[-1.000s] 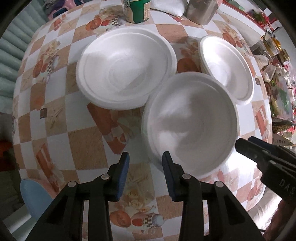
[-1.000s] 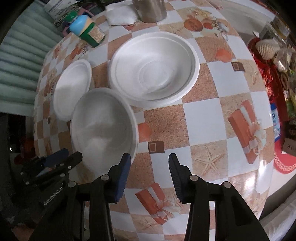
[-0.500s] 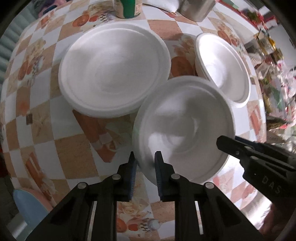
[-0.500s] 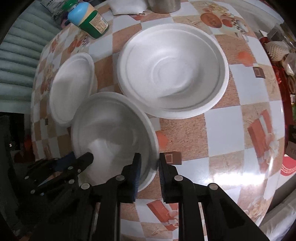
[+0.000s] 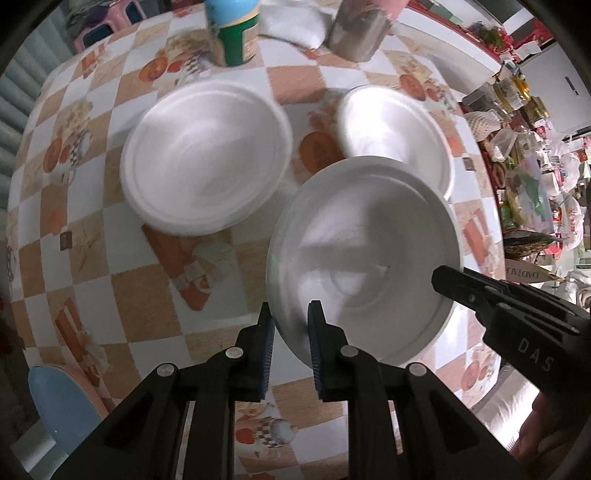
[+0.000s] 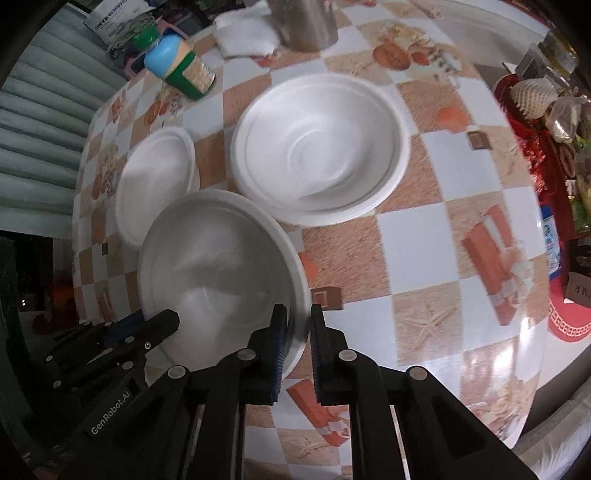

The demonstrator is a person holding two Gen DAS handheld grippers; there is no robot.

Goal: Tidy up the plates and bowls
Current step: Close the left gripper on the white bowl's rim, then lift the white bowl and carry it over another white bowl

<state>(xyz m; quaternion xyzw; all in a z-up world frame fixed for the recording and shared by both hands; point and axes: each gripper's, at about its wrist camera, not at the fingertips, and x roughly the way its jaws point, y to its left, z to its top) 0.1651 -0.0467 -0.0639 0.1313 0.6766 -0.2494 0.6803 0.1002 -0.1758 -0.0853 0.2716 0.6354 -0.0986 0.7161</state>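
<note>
A white foam plate (image 5: 365,254) (image 6: 218,266) is held off the table, tilted, by both grippers. My left gripper (image 5: 290,325) is shut on its near-left rim. My right gripper (image 6: 297,332) is shut on its opposite rim and shows at the right in the left wrist view (image 5: 480,291). A second white foam plate (image 5: 207,158) (image 6: 321,147) lies on the table. A smaller white foam bowl (image 5: 395,133) (image 6: 155,181) stands on the table behind the held plate, partly hidden by it.
The table (image 5: 122,295) has a checked orange and white cloth. A green jar with a blue lid (image 5: 232,33) (image 6: 181,70), a metal can (image 5: 358,29) and a white cloth (image 6: 243,33) stand at the back. Cluttered goods (image 5: 524,177) lie beyond the right edge.
Both grippers closed on opposite rims of the nearest plate and lifted it off the table, tilting it. The other plate and the bowl have not moved.
</note>
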